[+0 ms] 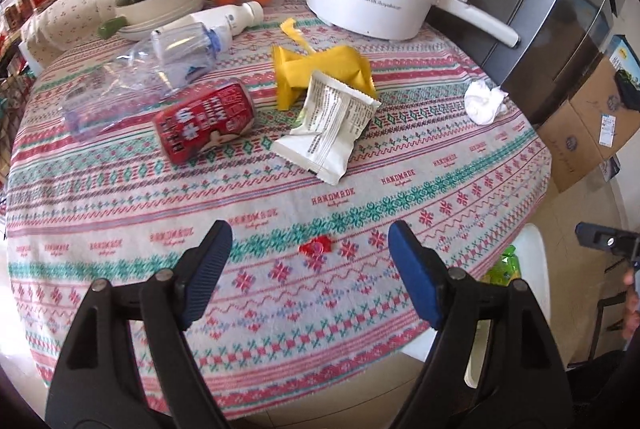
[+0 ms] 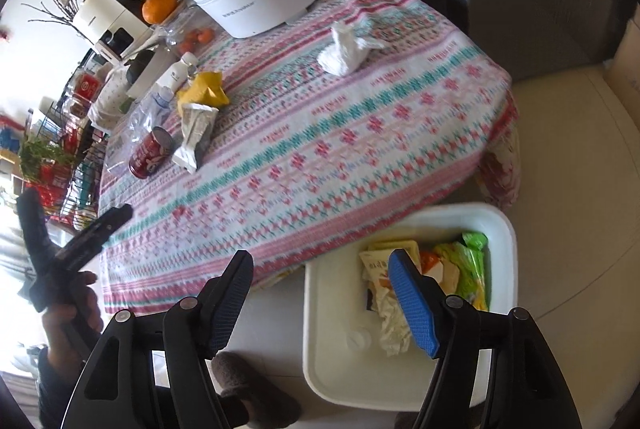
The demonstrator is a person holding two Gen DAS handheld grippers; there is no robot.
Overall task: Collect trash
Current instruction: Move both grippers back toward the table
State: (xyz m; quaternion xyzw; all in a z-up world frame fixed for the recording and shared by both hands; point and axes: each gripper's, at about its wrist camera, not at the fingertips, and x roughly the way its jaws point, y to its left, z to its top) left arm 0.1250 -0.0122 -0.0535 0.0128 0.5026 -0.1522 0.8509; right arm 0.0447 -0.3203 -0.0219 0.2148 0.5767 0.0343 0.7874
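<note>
Here, left wrist view: left gripper gaped wide, empty, above a red scrap; can and wrappers lay beyond. Right wrist view: right gripper wide, empty, over the white bin holding trash

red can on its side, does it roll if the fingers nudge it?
Probably. The red can lies on its side on the tablecloth, so a nudge across its axis could roll it toward the clear plastic bottle. It looks slightly dented, which may damp that. Likely empty and light, and its smooth wall may slip between the open left gripper fingers.
</note>
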